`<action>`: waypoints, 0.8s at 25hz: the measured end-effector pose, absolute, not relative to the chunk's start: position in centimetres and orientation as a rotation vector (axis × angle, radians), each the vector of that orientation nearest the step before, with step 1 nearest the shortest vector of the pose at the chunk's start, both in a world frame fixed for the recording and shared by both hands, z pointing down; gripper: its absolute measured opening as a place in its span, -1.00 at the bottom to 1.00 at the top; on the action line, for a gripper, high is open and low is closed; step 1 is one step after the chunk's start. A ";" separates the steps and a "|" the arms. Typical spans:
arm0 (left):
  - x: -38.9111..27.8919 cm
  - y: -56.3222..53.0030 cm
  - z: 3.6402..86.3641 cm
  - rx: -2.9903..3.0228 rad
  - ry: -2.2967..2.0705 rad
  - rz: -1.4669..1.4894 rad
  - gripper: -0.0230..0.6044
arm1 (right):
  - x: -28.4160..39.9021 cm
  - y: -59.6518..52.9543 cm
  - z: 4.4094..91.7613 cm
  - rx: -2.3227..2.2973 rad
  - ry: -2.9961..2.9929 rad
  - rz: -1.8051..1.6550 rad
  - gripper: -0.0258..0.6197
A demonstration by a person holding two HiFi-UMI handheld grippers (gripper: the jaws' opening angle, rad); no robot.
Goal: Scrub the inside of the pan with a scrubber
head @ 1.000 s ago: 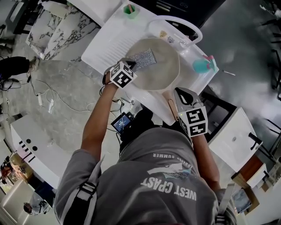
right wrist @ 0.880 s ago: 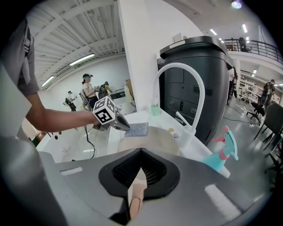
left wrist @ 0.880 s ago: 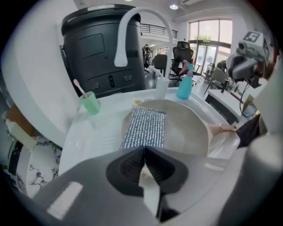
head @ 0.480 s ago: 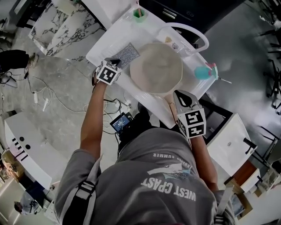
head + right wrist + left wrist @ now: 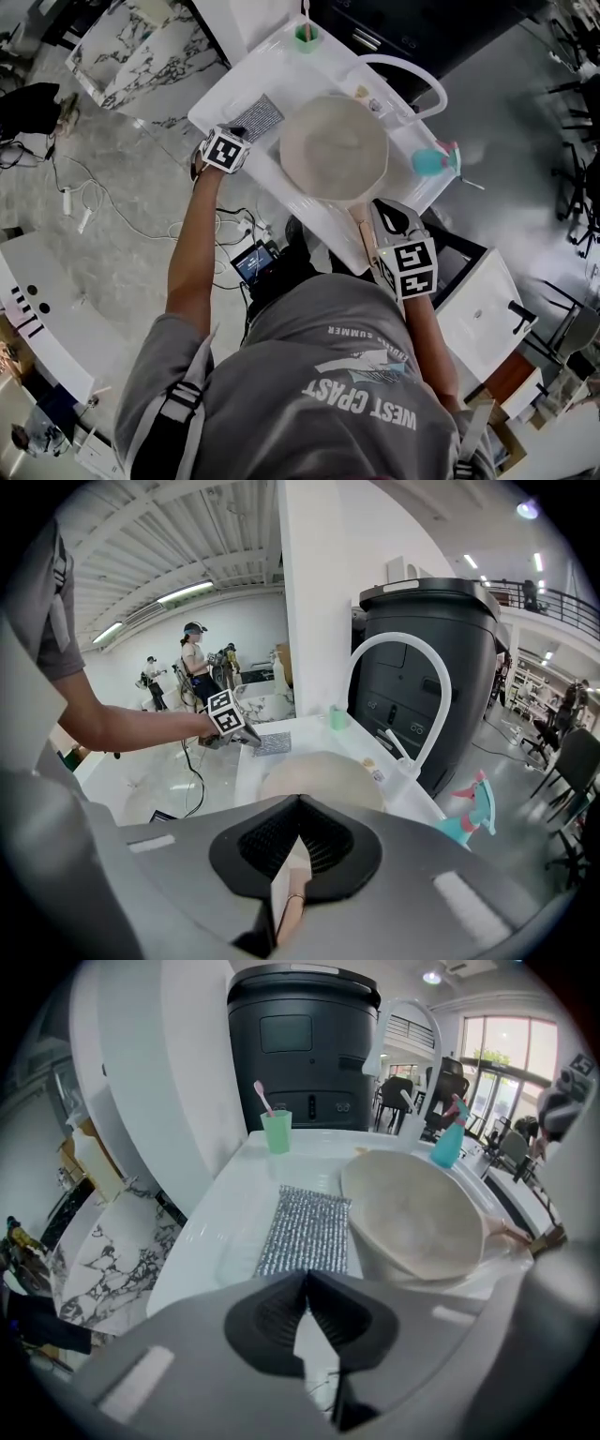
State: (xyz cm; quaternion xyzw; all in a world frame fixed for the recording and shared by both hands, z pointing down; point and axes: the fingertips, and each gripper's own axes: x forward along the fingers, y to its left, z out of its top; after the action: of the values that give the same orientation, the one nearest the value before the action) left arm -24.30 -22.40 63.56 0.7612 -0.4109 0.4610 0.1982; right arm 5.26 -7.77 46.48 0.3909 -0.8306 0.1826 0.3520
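The pan (image 5: 335, 148) is sitting just beyond the right gripper (image 5: 386, 208), which is clamping its handle (image 5: 362, 228). The scrubber (image 5: 305, 1230) is lying flat on the surface (image 5: 234, 1213) directly ahead of the left gripper (image 5: 306, 1277), whose jaws are pinching its near edge. Recommended: carry it rightward into the pan, steadying the handle. The shirt (image 5: 361, 375) is showing "WEST COAST" and "SUMMER".
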 end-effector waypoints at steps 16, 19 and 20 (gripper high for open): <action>-27.0 -21.6 65.8 2.047 -1.203 1.290 -0.89 | 4.8 -5.1 45.9 1.002 -2.145 0.434 -0.92; -27.1 -21.6 65.9 2.067 -1.206 1.277 -0.89 | 4.6 -4.7 45.8 0.998 -2.144 0.429 -0.92; -27.1 -21.6 65.8 2.071 -1.211 1.264 -0.88 | 4.5 -4.6 45.8 0.995 -2.145 0.427 -0.92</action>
State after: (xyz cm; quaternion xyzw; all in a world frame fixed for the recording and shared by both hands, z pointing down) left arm -27.11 -21.57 65.77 0.7462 -0.4362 0.4553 0.2135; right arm 4.53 -4.60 45.78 0.3863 -0.8325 0.1656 0.3609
